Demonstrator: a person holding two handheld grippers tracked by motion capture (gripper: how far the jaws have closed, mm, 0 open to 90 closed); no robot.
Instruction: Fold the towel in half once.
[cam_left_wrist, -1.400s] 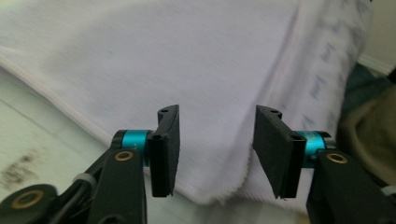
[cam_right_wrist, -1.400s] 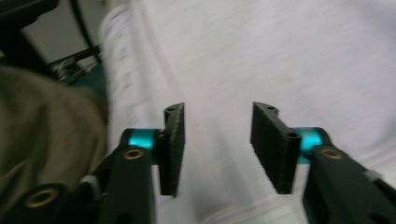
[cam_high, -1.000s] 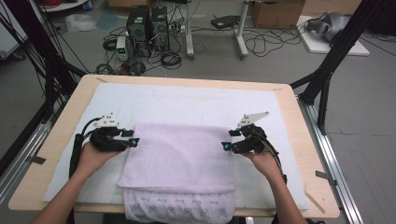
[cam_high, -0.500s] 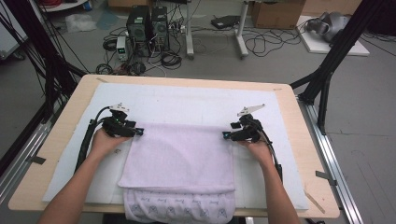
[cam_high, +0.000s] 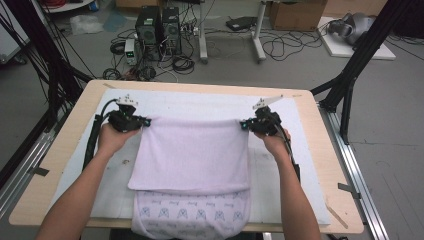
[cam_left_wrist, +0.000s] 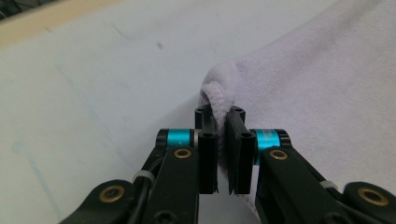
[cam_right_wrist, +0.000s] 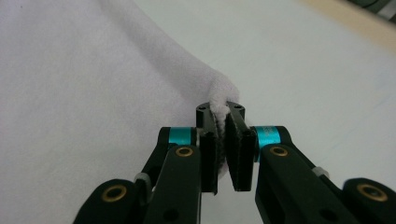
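- The towel (cam_high: 194, 156) lies across the middle of the surface (cam_high: 320, 165), on a white mat (cam_high: 200, 102), its near end with a printed pattern hanging over the near edge.
- The left claw (cam_high: 142, 121) has just been closing and now pinches the towel's far left corner; in the left gripper view the rolled hem (cam_left_wrist: 215, 100) is squeezed between its jaws.
- The right claw (cam_high: 245, 125) has likewise just been closing and pinches the far right corner (cam_right_wrist: 223, 100), a small pucker of cloth between its jaws.
- Risk, as I judge it: each grip takes only a thin bite at the very hem, so a quick pull could let a corner slip out.
- If one hand moves ahead of the other, the far edge would skew and any fold would land crooked.
- The overhanging near end could drag the cloth toward the near edge once the far end is lifted.
- The towel seems folded already; a claw may hold only one layer, so layers could part.
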